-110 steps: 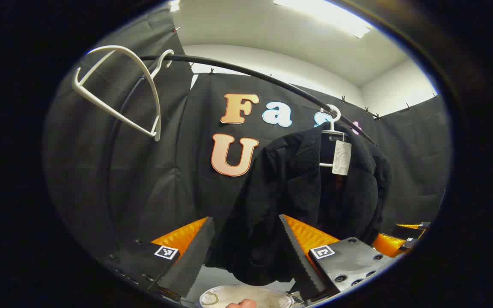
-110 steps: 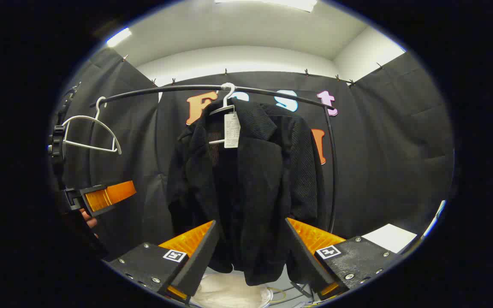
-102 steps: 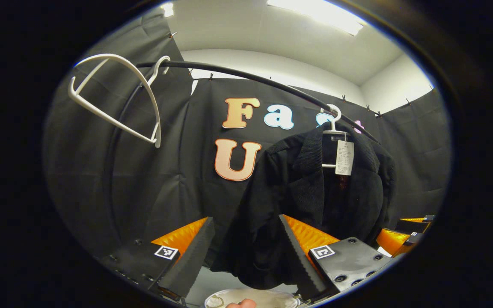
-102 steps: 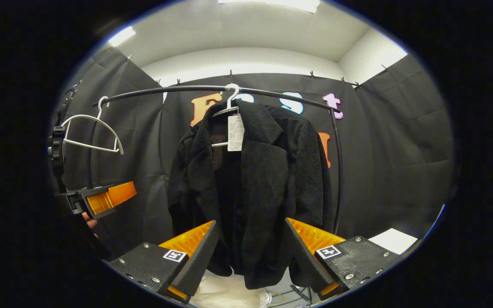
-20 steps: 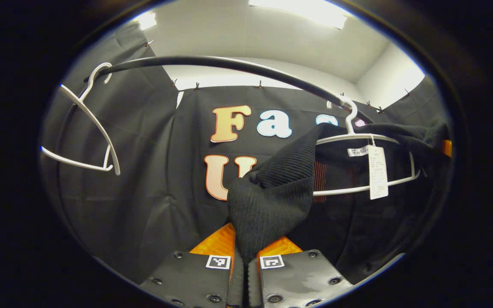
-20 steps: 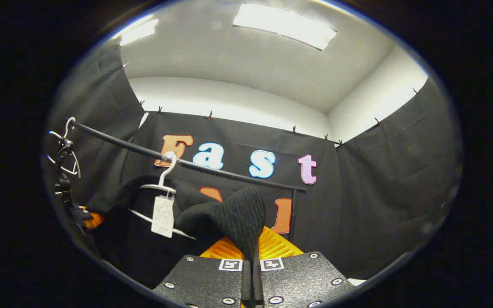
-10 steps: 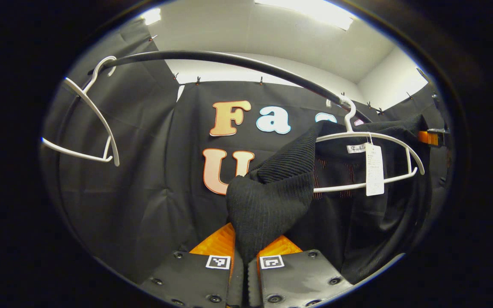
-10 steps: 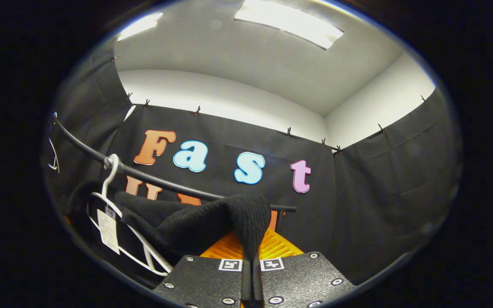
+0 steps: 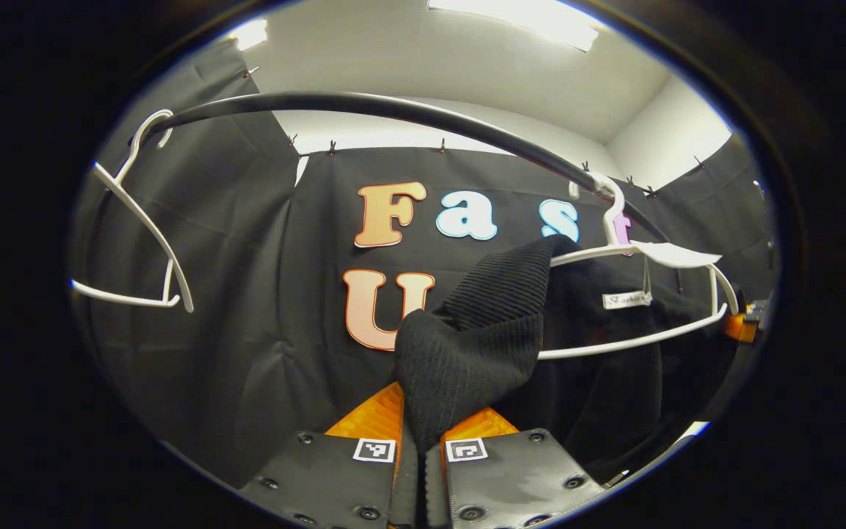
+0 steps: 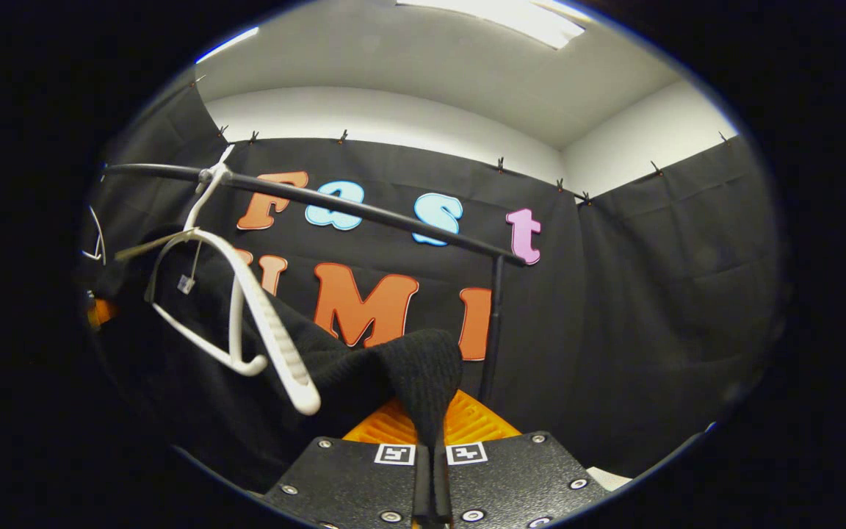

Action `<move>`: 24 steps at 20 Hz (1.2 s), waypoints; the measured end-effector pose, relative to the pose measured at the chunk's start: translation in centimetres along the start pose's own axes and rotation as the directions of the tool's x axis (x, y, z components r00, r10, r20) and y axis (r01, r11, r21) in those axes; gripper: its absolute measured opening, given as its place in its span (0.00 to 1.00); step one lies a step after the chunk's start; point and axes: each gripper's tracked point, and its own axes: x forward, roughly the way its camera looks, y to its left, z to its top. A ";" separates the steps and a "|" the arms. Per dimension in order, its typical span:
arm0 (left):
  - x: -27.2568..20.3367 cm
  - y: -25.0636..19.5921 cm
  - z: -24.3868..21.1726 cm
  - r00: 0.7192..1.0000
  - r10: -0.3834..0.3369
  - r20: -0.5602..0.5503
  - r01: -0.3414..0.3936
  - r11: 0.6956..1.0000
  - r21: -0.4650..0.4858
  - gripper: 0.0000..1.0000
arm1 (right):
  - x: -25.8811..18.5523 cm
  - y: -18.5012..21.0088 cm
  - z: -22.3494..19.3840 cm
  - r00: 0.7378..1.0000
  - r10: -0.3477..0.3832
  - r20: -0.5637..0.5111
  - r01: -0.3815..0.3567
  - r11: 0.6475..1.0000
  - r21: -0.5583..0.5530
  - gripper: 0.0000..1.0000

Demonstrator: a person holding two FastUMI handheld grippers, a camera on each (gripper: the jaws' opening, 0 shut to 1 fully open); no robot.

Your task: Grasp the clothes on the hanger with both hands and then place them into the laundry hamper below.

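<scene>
Both grippers are clamped on the black jacket (image 9: 482,345). In the left gripper view, the left gripper (image 9: 421,433) has its fingers pressed together on a bunched fold of ribbed cloth that rises toward the white hanger (image 9: 636,294). In the right gripper view, the right gripper (image 10: 429,441) pinches another fold the same way, fingers closed tight on it. The hanger hooks over the black rail (image 9: 393,110) and looks mostly bare: its near arm (image 10: 276,345) sticks out clear of the cloth, and the jacket sags below and behind it. Whether some cloth is draped on the far arm, I cannot tell. A second, bare hanger (image 9: 136,242) hangs farther along the rail. Judged from this, the grasp with both hands is done and the jacket is coming off the hanger or just off it. Left to do: draw it fully clear, lower it, and release it into the hamper.
</scene>
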 end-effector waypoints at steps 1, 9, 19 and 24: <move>0.8 0.6 0.3 1.000 0.019 0.010 -0.019 1.000 0.014 0.11 | -0.5 0.7 -1.0 1.000 0.010 -0.012 -0.009 1.000 0.004 0.01; 5.2 4.3 5.0 0.987 0.110 0.113 -0.125 0.983 0.132 0.14 | -5.0 8.3 -5.1 0.989 0.135 -0.059 -0.129 0.987 0.093 0.01; 7.5 8.8 3.6 0.986 0.164 0.038 -0.168 0.969 0.181 0.11 | -7.1 12.6 -6.2 0.974 0.216 -0.069 -0.201 0.964 0.174 0.01; 4.5 10.3 -0.1 0.986 0.163 -0.038 -0.153 0.969 0.191 0.11 | -8.4 14.8 -7.0 0.963 0.256 -0.078 -0.240 0.955 0.175 0.01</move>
